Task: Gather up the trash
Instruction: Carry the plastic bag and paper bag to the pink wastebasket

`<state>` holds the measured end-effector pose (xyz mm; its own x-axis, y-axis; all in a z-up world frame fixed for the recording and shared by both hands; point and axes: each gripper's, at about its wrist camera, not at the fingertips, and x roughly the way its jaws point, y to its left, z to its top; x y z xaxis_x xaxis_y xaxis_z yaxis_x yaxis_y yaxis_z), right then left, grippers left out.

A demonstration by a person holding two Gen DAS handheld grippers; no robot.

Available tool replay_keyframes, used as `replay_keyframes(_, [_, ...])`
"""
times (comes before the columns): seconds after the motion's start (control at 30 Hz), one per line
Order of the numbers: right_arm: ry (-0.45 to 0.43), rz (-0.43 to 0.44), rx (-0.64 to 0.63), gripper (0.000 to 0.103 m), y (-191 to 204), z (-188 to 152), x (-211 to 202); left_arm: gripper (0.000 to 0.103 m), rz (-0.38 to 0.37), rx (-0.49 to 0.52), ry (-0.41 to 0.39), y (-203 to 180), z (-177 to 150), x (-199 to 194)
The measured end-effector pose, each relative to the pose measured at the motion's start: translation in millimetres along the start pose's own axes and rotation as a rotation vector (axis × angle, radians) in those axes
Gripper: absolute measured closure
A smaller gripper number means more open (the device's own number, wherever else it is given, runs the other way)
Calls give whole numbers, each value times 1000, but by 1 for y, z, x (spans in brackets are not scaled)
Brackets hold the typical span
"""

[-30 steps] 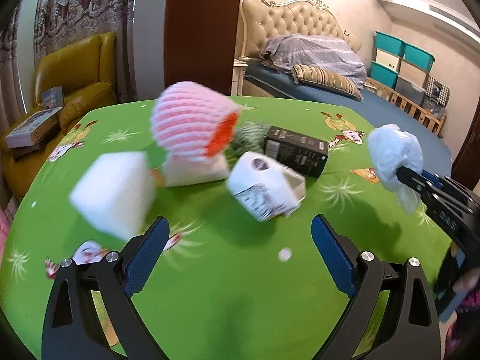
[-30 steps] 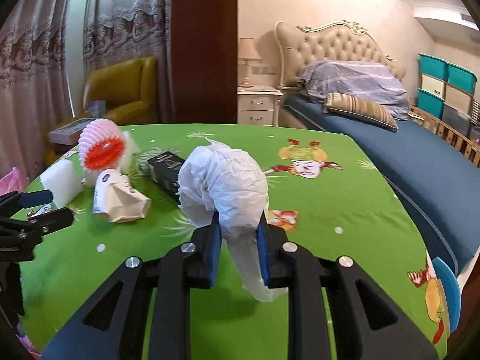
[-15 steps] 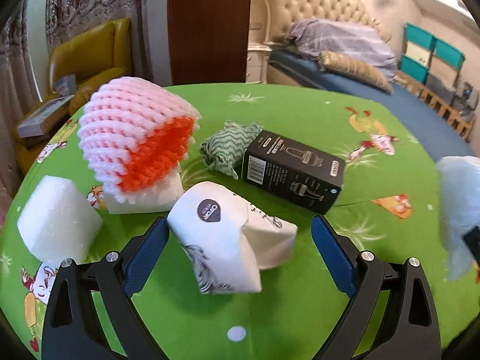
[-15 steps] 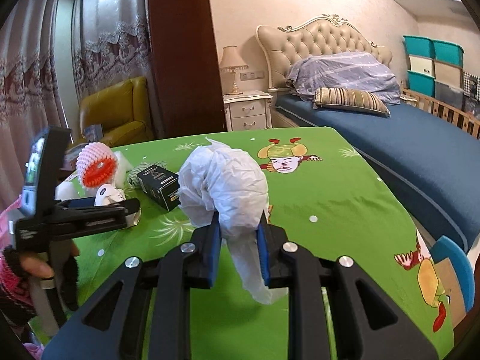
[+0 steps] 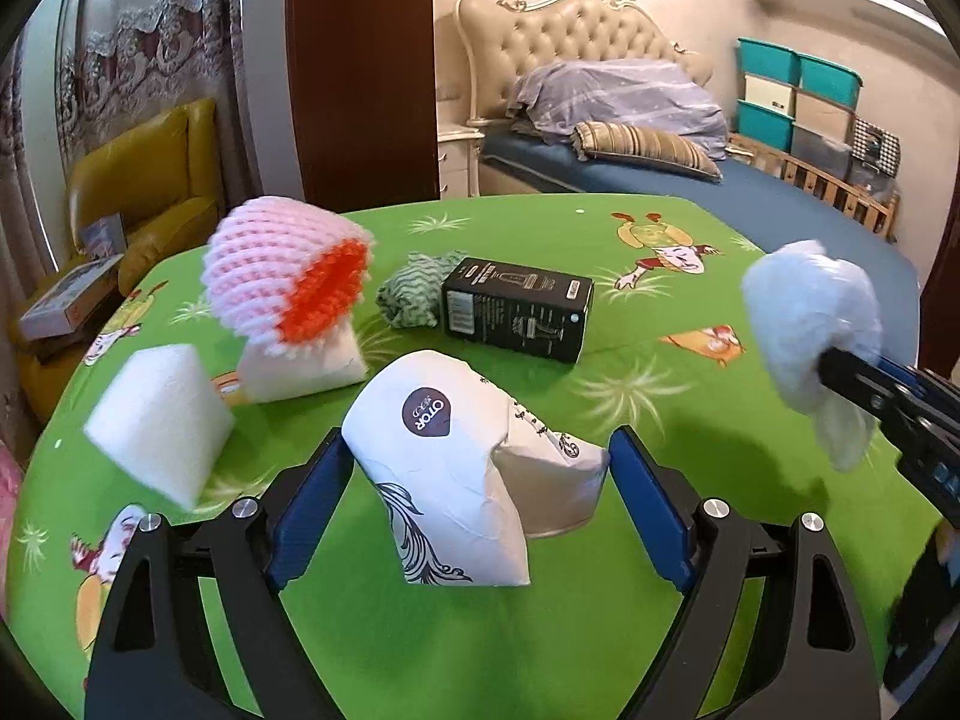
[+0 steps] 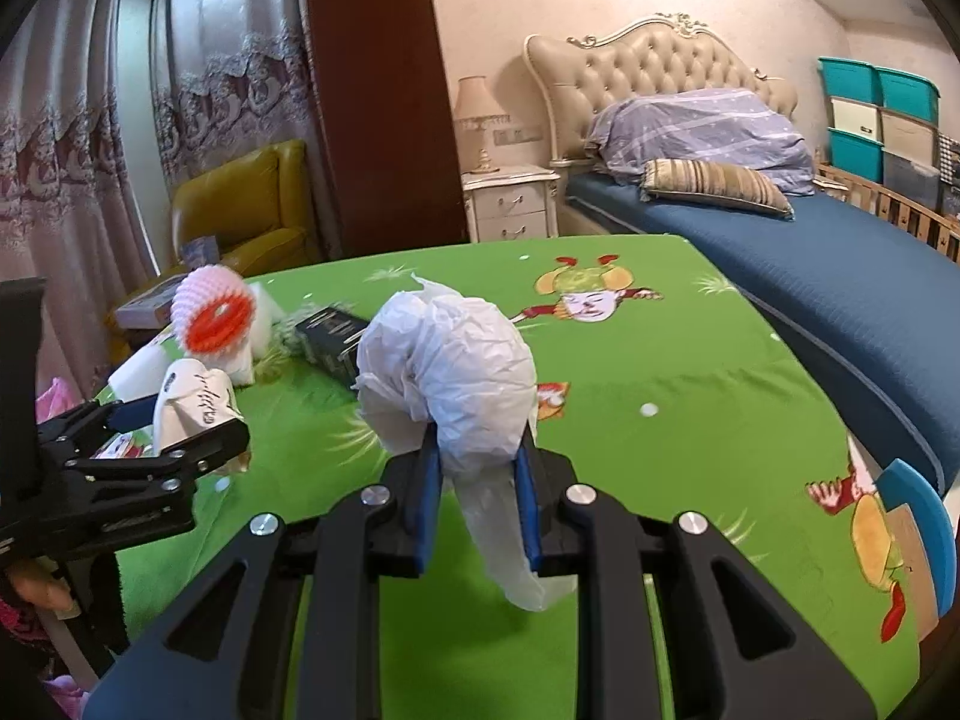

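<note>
yellow armchair (image 5: 150, 192), bed (image 6: 840, 276), teal storage boxes (image 5: 798, 75).

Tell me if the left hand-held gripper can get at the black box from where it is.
Probably not directly. The white paper bag sits between the closing jaws of the left hand-held gripper, in front of the black box.

Crinkled thin white plastic bag (image 6: 447, 360); creased matt white paper bag (image 5: 456, 468); soft pink and orange foam net (image 5: 282, 276); matt white foam block (image 5: 156, 420); smooth black cardboard box (image 5: 516, 309); green printed cloth tablecloth (image 5: 600, 630)
</note>
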<state>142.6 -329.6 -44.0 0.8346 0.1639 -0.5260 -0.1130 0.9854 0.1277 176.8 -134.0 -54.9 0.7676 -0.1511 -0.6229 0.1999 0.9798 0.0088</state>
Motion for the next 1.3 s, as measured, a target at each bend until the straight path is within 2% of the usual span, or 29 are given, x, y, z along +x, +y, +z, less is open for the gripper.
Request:
replay_keyframes(0.2, [21,19,-26,82,16,-9,-2,21,7,-25,-13,20,-17,-20])
replay_keyframes(0.47, [45,56,-100,82,51,-21,-7,21,51,9,-64,34,-34,-45])
replay_keyframes(0.77, [48,89,-183,82,84,-21,-11,21,73,46,-109,44,-48,-63])
replay_keyframes(1.3, [62,146,-293,82,133,-26,-14,21,128,33,-147,85,-71,-92])
